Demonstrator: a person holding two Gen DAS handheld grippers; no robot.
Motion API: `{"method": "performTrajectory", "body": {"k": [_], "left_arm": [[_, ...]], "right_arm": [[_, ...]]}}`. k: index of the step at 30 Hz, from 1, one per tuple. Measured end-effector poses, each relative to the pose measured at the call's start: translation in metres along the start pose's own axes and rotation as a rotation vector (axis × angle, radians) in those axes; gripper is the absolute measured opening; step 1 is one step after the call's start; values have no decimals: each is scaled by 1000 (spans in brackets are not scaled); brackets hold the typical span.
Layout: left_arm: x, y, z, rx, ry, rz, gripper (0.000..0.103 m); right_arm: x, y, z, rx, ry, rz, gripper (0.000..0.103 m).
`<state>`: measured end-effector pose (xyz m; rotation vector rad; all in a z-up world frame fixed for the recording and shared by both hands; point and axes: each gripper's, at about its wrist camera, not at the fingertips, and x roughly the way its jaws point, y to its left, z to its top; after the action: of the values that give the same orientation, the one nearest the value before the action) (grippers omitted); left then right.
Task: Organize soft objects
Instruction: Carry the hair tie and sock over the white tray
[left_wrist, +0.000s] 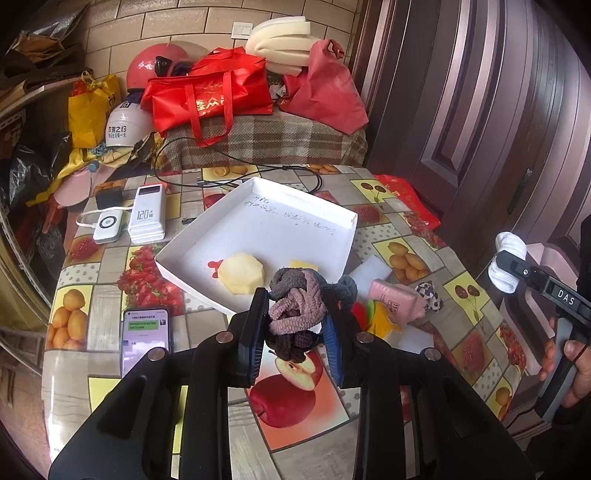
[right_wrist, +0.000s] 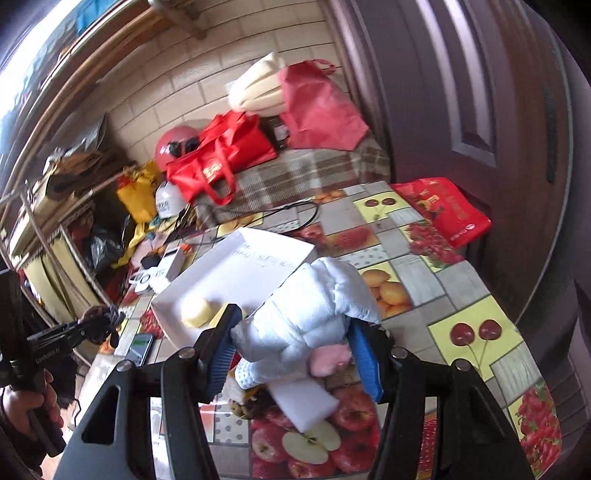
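Note:
My left gripper (left_wrist: 295, 299) is shut on a bundle of knitted hair ties (left_wrist: 295, 314), grey, pink and brown, raised above the fruit-print table just in front of the white tray (left_wrist: 277, 229). In the tray lie a round yellow sponge (left_wrist: 241, 273) and a flat yellow piece (left_wrist: 303, 265). My right gripper (right_wrist: 293, 321) is shut on a folded white cloth (right_wrist: 314, 306), lifted over the table to the right of the tray (right_wrist: 258, 266). Each wrist view catches the other gripper at its edge: the right gripper (left_wrist: 506, 258) with the cloth, the left gripper (right_wrist: 98, 325) with the ties.
On the table right of the tray lie a white foam block (left_wrist: 369, 271), a pink tissue pack (left_wrist: 393, 299), a patterned pouch (left_wrist: 428, 295) and a red-green-yellow item (left_wrist: 373, 314). A phone (left_wrist: 145, 339) and power banks (left_wrist: 146, 214) sit left. Red bags (left_wrist: 210, 92) are piled behind.

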<state>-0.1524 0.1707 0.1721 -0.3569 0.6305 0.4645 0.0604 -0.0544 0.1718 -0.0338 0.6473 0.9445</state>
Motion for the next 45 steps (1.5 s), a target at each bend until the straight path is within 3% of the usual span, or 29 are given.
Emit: {"method": "performTrajectory", "body": {"k": [9, 28, 45], "left_arm": [[4, -3, -1, -3, 9, -23, 27], [22, 12, -4, -35, 33, -15, 27], [67, 38, -7, -97, 108, 9, 27]], "right_arm": [[-2, 35, 7, -101, -21, 15, 58], [22, 45, 5, -135, 35, 46, 58], [80, 57, 6, -170, 140, 72, 58]]}}
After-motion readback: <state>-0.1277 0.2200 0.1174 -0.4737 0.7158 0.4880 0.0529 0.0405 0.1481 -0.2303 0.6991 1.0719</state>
